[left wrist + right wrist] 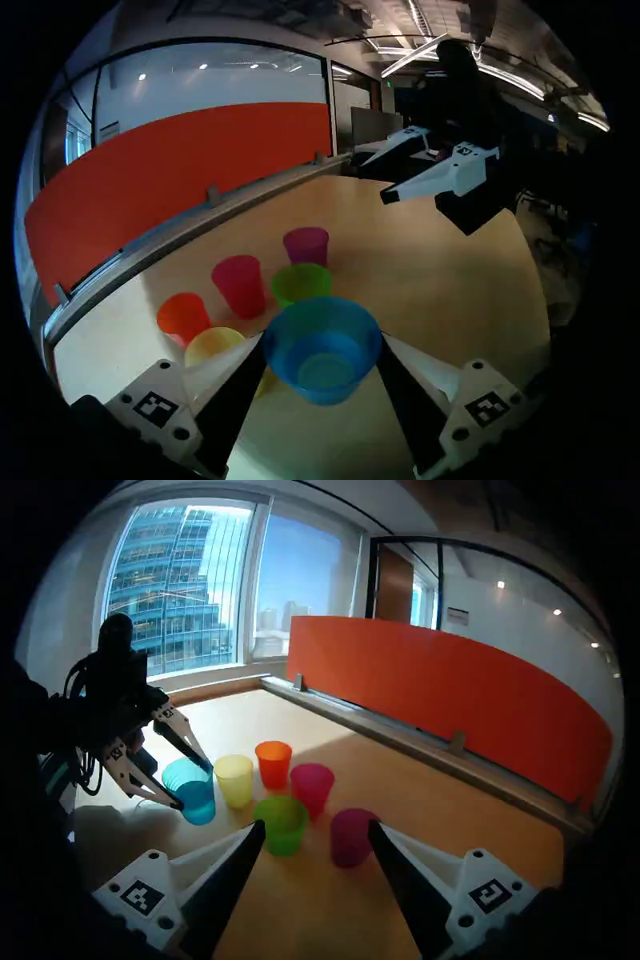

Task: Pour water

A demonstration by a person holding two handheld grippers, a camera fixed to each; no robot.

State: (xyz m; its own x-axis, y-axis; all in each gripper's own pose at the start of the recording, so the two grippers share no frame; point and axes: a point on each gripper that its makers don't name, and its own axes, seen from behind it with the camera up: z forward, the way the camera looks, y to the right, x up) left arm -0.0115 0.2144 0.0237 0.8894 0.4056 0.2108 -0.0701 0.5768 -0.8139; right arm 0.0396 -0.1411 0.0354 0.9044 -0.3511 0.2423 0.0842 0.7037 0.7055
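- Blue translucent plastic cup (322, 352) stands mouth up between the fingers of the left gripper (320, 342) in the left gripper view. Both fingers press on its sides, so that claw is clamped on the cup, close over the pale wooden table (448, 272).
- Just beyond it a yellow plastic cup (206, 344), an orange plastic cup (183, 316), a red plastic cup (239, 284), a green plastic cup (301, 282) and a purple plastic cup (306, 244) stand bunched on the table.
- Farther off, the right gripper (372, 180) hangs over the table's far side, fingers spread with nothing between them. A long orange wall panel (176, 168) runs behind.
- In the right gripper view, the right gripper (314, 826) is spread wide and holds nothing. The green cup (282, 824) is just past one fingertip and the purple cup (350, 838) just past the other.
- Behind these stand the red cup (312, 786), orange cup (274, 762) and yellow cup (234, 778). Just beside the yellow one, the blue cup (190, 794) sits in the left gripper (190, 784); I cannot tell whether its base touches the table (480, 824).
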